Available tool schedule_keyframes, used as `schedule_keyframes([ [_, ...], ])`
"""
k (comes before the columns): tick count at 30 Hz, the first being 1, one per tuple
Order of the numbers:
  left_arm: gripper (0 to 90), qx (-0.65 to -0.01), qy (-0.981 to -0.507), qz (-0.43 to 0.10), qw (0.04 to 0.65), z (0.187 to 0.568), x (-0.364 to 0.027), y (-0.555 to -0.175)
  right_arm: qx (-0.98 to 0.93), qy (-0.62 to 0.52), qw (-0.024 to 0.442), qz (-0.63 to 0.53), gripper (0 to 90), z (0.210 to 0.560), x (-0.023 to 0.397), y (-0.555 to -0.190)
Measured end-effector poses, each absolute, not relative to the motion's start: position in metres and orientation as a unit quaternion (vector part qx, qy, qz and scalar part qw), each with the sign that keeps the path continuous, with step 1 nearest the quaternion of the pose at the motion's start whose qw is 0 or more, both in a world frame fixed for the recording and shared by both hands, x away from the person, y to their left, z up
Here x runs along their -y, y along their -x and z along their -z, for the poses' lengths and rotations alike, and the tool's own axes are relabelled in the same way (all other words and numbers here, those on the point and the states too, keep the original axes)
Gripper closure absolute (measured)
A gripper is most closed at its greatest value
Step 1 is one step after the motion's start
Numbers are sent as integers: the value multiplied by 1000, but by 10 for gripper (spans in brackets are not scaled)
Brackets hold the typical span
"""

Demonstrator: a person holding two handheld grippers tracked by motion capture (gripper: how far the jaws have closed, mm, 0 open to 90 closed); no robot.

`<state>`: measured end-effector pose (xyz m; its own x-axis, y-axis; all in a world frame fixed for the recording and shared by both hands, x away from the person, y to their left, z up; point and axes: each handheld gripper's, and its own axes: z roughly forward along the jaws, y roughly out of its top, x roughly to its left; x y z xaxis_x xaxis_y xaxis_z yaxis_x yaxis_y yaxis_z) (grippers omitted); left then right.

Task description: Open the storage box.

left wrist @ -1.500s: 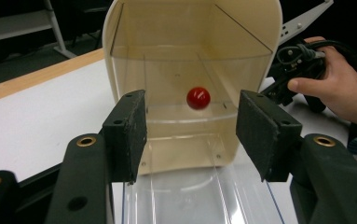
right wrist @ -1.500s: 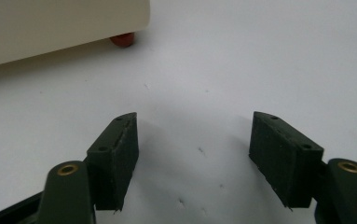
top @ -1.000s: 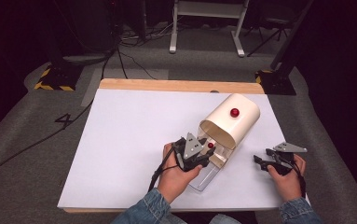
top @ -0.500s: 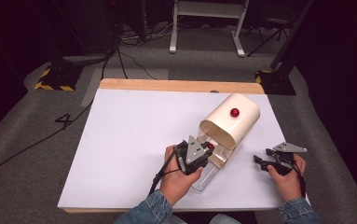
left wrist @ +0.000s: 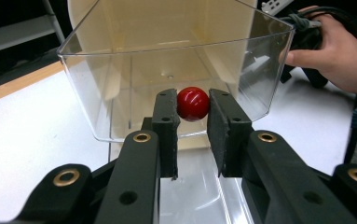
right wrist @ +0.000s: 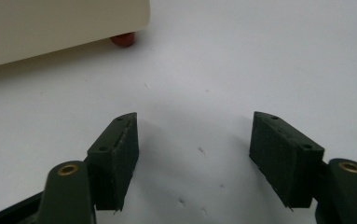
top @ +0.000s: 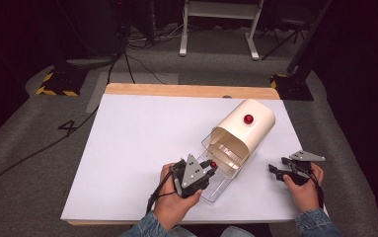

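A cream, round-topped housing (top: 245, 129) lies on the white table (top: 137, 148), with a red knob (top: 248, 119) on its top. A clear plastic drawer (top: 222, 174) sticks out of its near end. My left gripper (top: 210, 169) is shut on the drawer's small red knob (top: 213, 164). In the left gripper view the red knob (left wrist: 193, 103) sits pinched between the pads (left wrist: 166, 122) of my left gripper (left wrist: 193, 111), and the clear drawer (left wrist: 246, 70) rises just behind. My right gripper (top: 275, 171) rests to the right of the housing, open. My right gripper (right wrist: 194, 149) holds nothing over the bare table.
The cream housing's side (right wrist: 50, 28) and a small red foot (right wrist: 122, 39) lie ahead of the right gripper. A wooden strip (top: 186, 91) edges the table's far side. Beyond the table are a dark floor, cables and a white stand (top: 221, 24). A hand (left wrist: 334, 60) is at the right.
My left gripper has drawn slightly toward the person with the knob in it, and the clear drawer has slid a little further out. The right gripper has stayed put.
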<state>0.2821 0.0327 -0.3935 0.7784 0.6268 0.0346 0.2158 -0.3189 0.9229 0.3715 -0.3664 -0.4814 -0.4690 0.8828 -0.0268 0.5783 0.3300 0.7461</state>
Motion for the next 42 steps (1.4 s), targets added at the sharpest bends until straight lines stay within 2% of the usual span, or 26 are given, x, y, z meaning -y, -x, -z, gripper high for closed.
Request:
schedule_keyframes([
  [10, 735, -267, -787, -199, 519, 392, -51, -261, -785, -466, 220, -344, 331, 481, 366, -371],
  [29, 724, -286, -804, -174, 492, 416, -52, -266, -784, -467, 218, -345, 331, 481, 367, -372],
  [40, 558, -293, -804, -171, 488, 421, -52, -265, -784, -467, 219, -345, 331, 481, 367, -372],
  [42, 500, -296, -803, -172, 488, 420, -55, -263, -785, -466, 219, -345, 331, 481, 367, -372],
])
